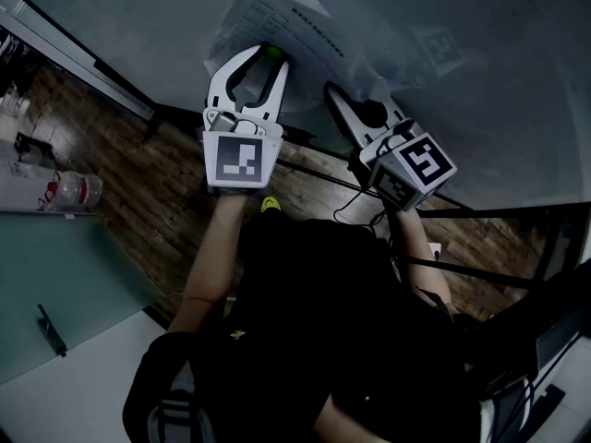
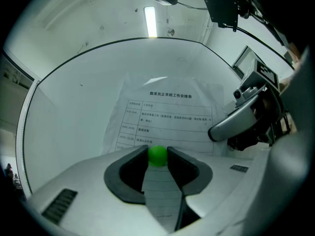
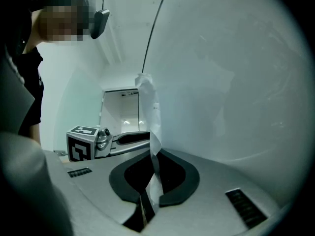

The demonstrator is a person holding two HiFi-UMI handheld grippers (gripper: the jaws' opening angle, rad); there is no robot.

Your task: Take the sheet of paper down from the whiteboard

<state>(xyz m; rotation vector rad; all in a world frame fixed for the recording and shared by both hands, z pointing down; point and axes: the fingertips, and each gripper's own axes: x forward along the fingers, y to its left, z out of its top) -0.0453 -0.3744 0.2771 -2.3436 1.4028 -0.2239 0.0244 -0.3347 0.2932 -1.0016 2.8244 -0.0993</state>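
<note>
A printed sheet of paper (image 1: 277, 21) hangs on the whiteboard (image 1: 138, 17). A small green magnet (image 1: 273, 53) sits on the sheet's lower part. My left gripper (image 1: 268, 60) points at the board, and its two pads press on the green magnet (image 2: 157, 155), with the sheet (image 2: 167, 114) spread behind it. My right gripper (image 1: 358, 89) is to the right, at the sheet's side edge. Its jaws are shut on that edge, and the paper (image 3: 150, 122) runs up between them, curled away from the board (image 3: 236, 82). The left gripper (image 3: 106, 142) shows beside it.
Dark bars of the board's stand (image 1: 314, 169) cross the wooden floor (image 1: 148, 183) below the grippers. A plastic bottle (image 1: 78, 190) lies at the left, by a pale tabletop (image 1: 65, 284). A person (image 3: 19, 73) stands at the left of the right gripper view.
</note>
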